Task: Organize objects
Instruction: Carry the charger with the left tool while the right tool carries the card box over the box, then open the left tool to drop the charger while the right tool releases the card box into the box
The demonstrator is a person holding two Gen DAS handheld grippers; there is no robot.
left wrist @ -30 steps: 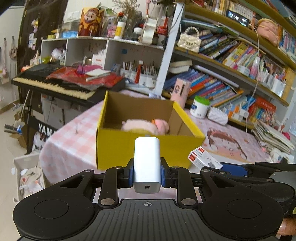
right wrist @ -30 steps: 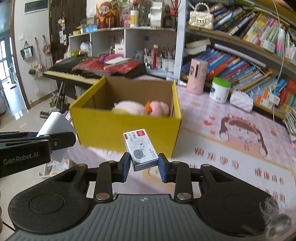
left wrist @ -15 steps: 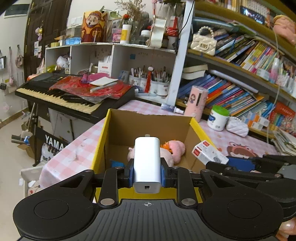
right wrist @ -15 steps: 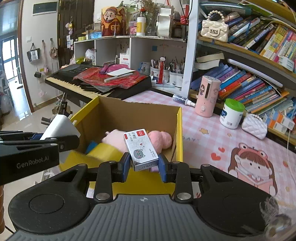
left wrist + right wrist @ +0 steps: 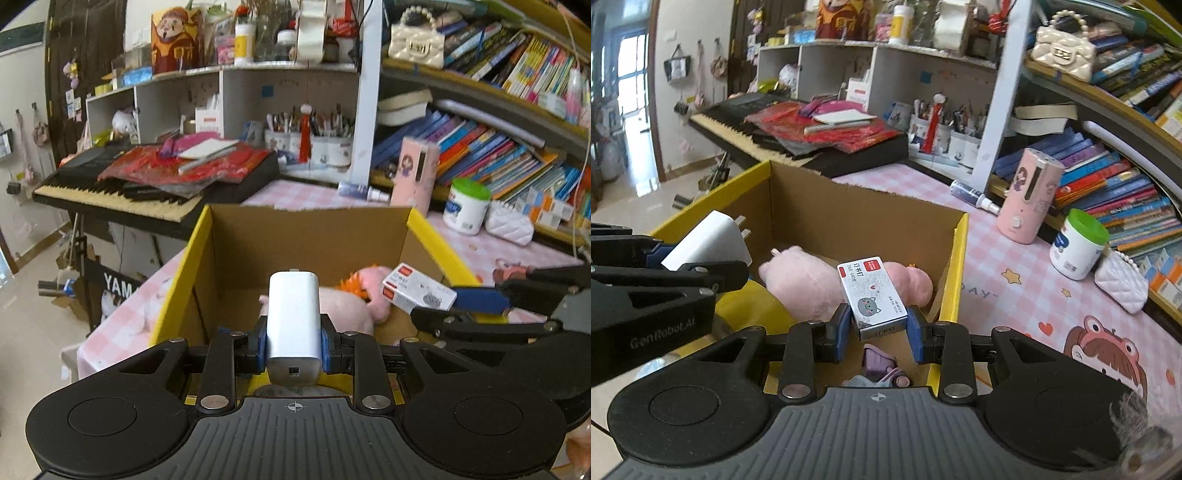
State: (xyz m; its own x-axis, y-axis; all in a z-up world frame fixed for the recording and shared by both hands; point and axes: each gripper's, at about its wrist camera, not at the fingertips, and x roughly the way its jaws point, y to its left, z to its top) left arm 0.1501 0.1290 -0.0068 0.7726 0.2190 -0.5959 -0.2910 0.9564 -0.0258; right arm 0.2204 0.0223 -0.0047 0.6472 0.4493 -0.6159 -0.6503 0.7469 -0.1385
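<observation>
A yellow cardboard box (image 5: 436,240) stands open on the pink checked table, with a pink plush toy (image 5: 343,302) inside. My left gripper (image 5: 293,349) is shut on a white charger plug (image 5: 293,317) and holds it over the box's near left part. My right gripper (image 5: 875,332) is shut on a small white staple box with a cat picture (image 5: 873,291), held over the box's near right part. The charger (image 5: 709,240) and the staple box (image 5: 417,293) each show in the other view. A purple item (image 5: 877,363) lies on the box floor below the right gripper.
Behind the box stand a pink cylinder (image 5: 1028,195), a green-lidded white jar (image 5: 1078,247) and a white quilted pouch (image 5: 1121,284). A keyboard with red papers (image 5: 155,177) is at the back left. Bookshelves fill the right. The table edge drops off at the left.
Both grippers have moved forward and up over the box's front wall, and now hold their objects above the box's inside. Both grips are unchanged.
</observation>
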